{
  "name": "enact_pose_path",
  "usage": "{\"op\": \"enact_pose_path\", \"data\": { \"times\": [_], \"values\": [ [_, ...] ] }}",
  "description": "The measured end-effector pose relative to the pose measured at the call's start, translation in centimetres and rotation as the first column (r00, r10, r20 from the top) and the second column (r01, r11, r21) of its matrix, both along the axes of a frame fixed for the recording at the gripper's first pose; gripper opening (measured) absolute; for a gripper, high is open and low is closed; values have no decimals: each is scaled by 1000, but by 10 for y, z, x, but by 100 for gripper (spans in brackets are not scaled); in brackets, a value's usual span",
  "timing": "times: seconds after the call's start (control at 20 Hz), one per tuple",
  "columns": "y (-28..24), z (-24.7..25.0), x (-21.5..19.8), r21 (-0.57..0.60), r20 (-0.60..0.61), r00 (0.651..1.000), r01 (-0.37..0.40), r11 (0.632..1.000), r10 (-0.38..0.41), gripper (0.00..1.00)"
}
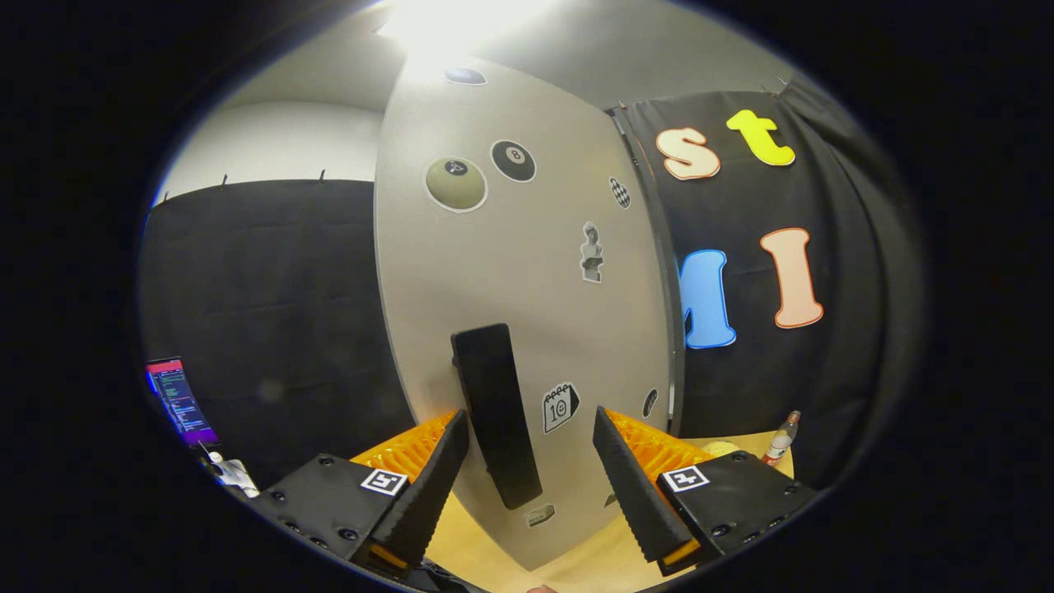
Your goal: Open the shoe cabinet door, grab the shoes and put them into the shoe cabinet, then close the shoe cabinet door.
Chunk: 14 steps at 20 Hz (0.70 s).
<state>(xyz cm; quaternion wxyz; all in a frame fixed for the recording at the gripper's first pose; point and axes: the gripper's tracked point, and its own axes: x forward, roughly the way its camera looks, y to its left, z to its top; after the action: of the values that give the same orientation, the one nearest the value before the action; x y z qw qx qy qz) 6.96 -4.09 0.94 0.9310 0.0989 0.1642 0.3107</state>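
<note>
Your gripper (531, 461) points straight at the shoe cabinet door (519, 272), a pale grey panel standing upright and filling the middle of the scene. Its two fingers (428, 486) are spread well apart, pressing on nothing. Between them, just ahead, sits the door's dark handle (496, 412), a long upright bar leaning slightly; it lies nearer your left finger than your right, and neither finger touches it.

Stickers dot the door. Near the top, a black billiard ball sticker (513, 161) shows the number 8, and beside it is a larger olive ball sticker (455, 184) whose number is too small to read. A small checkered sticker (619, 192) sits near the right edge, a grey bust figure (591, 252) lies below it, and a tag-shaped sticker (560, 407) just right of the handle reads 10.

The door's right edge (659, 272) runs close against the black cloth wall. To the left of the door is open dark space, with a lit screen (179, 401) low down. Beneath the fingers is a tan floor (576, 568). Beyond your right finger, a bottle (781, 439) stands on that surface, close to the wall.
</note>
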Motion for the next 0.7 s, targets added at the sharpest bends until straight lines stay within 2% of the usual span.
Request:
{"op": "enact_pose_path", "data": {
  "times": [0.4,0.7],
  "values": [
    [62,-7,24,-15,4,1000,3,1000,-3,97],
    [123,-17,47,-73,39,999,-2,997,5,97]
  ]
}}
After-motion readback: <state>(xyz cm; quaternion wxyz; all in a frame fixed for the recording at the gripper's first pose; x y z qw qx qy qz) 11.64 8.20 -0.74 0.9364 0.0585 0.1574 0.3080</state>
